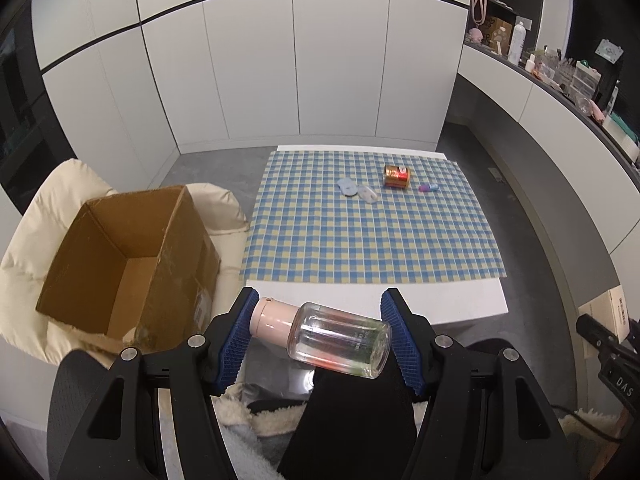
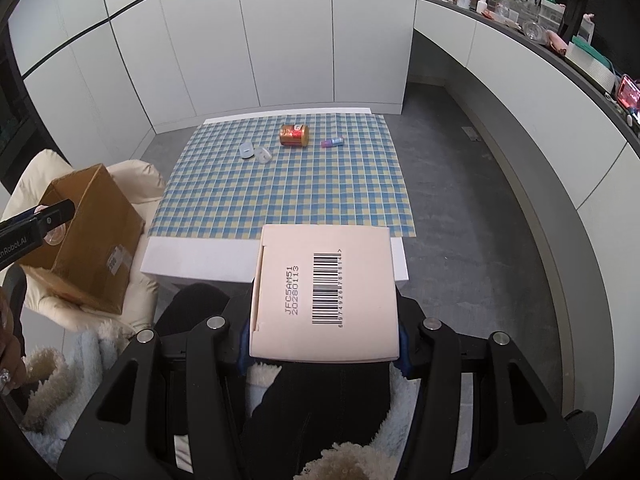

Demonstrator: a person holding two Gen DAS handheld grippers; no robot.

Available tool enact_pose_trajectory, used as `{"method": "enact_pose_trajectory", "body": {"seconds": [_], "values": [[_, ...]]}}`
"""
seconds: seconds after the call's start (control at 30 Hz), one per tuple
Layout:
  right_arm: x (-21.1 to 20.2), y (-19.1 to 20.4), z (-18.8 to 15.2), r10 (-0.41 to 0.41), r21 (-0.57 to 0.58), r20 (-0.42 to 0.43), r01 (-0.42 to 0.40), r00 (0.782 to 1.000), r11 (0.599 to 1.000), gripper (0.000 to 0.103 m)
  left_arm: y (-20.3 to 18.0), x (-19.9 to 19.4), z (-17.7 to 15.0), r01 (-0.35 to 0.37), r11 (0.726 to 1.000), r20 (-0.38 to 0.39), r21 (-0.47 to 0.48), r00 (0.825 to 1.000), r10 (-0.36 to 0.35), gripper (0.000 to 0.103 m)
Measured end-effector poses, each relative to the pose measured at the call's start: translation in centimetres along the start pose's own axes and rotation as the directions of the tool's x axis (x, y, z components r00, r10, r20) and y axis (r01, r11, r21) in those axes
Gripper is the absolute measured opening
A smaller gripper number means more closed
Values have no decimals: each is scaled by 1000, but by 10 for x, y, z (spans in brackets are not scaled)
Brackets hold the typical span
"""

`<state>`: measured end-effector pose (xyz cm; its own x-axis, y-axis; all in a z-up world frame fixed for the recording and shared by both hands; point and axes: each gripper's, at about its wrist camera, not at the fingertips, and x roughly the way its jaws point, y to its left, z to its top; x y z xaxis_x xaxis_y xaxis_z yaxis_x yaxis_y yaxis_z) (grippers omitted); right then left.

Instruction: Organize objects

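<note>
In the left wrist view, an open brown cardboard box (image 1: 128, 264) sits at left on a cream cushion (image 1: 36, 240). At bottom centre the left gripper (image 1: 320, 330) clamps a clear plastic bottle with a pink cap (image 1: 332, 334) lengthwise. In the right wrist view, the right gripper (image 2: 324, 340) at lower centre grips a pale pink barcoded carton (image 2: 324, 292); a gold can (image 2: 294, 135) lies on the blue-yellow checked tablecloth (image 2: 280, 200) above.

Left wrist view: I look forward and steeply down along the fingers (image 1: 394, 322), from above the table's (image 1: 360, 296) near edge, cardboard box (image 1: 124, 256) close at left. Right wrist view: same heading, set further right, over the table (image 2: 192, 258). Both share the checked cloth (image 1: 360, 232), far white cabinets (image 1: 280, 60) and box.
</note>
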<state>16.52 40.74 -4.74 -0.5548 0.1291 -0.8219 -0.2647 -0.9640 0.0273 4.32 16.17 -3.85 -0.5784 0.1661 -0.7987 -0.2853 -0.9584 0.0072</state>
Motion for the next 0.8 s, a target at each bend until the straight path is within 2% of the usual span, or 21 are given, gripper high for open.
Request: {"method": "enact_pose_trajectory", "body": {"seconds": [0.5,0.8], "values": [[-13,18,1,3,-58,23,-2,1000,998,54,12,-13,-6,-5,1000,17,-26,1000,5,64],[2,54,10,63,-138,7,-61,998,988,54,48,-13,-13,-73,992,7,-99,997,75,64]]}}
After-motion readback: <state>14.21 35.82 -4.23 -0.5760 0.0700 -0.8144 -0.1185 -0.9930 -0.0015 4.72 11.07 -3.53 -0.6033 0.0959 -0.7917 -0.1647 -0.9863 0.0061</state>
